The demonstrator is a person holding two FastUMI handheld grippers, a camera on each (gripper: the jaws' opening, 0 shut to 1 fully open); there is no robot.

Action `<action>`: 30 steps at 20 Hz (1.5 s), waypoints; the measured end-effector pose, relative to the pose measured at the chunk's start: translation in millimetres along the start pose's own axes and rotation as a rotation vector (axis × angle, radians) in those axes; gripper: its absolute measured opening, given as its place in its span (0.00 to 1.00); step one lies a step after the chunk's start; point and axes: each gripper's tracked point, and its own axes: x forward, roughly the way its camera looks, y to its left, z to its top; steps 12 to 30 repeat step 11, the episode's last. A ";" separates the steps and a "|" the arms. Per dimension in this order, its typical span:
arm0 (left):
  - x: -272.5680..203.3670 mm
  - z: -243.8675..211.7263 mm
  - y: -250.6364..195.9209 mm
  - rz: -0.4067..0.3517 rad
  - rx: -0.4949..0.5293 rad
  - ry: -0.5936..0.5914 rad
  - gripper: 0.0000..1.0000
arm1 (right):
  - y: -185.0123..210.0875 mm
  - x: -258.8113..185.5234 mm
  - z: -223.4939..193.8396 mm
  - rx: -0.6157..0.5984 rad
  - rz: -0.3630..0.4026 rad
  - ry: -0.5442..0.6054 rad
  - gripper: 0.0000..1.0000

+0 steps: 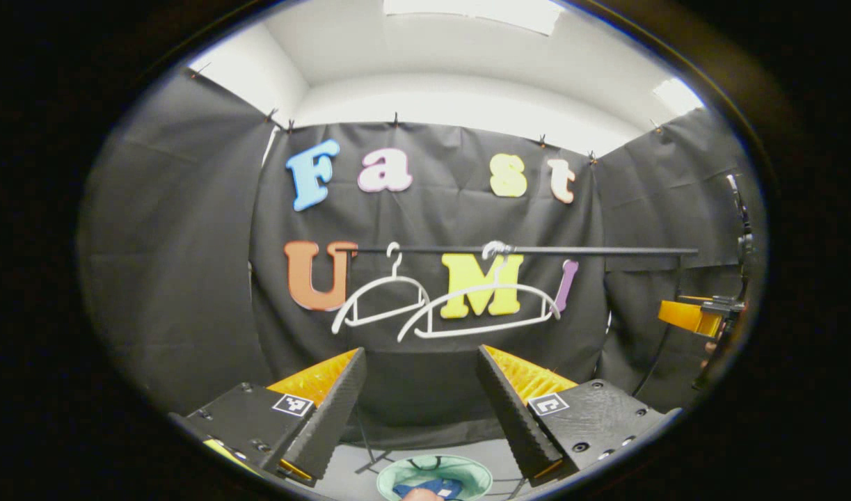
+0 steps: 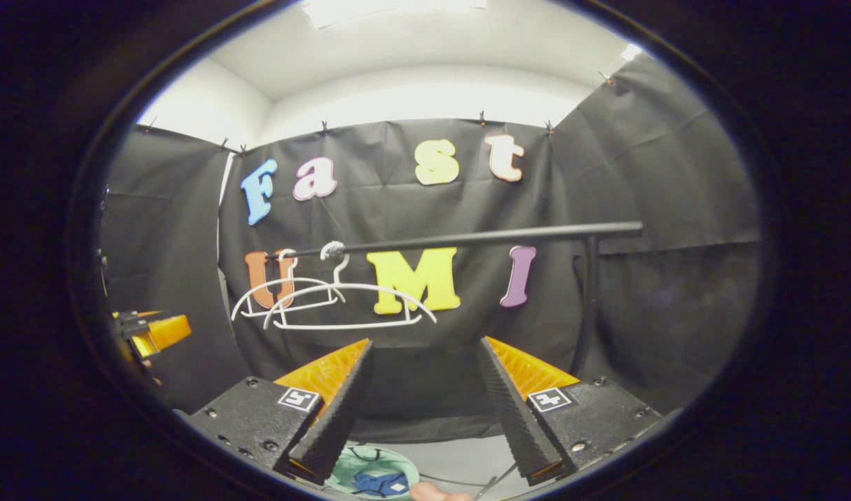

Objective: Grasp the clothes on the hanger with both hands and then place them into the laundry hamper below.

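White hangers dangle bare from the rail in the left gripper view; our left gripper gapes wide, empty. Under that rail, the hamper holds blue clothes. Right gripper view: our right gripper likewise spread, holding nothing, hamper below the rail. We judge the drop done; next, pull back.

Both views face rail level, from well back, hamper below.

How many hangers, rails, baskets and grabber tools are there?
White plastic hangers: 2
Black metal rail: 1
Pale green laundry hamper with blue clothes inside: 1
Orange-and-black tools: 2
Total: 6
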 end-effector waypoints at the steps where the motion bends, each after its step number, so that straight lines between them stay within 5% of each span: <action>1: -7.4 16.3 -5.8 -0.001 0.005 -0.034 1.00 | -7.6 -7.3 8.7 -0.004 0.002 -0.020 0.96; 11: -73.0 72.2 -28.3 0.048 0.027 -0.139 1.00 | -42.5 -48.2 69.3 0.003 0.091 -0.157 0.96; 30: -73.0 72.2 -28.3 0.048 0.027 -0.139 1.00 | -42.5 -48.2 69.3 0.003 0.091 -0.157 0.96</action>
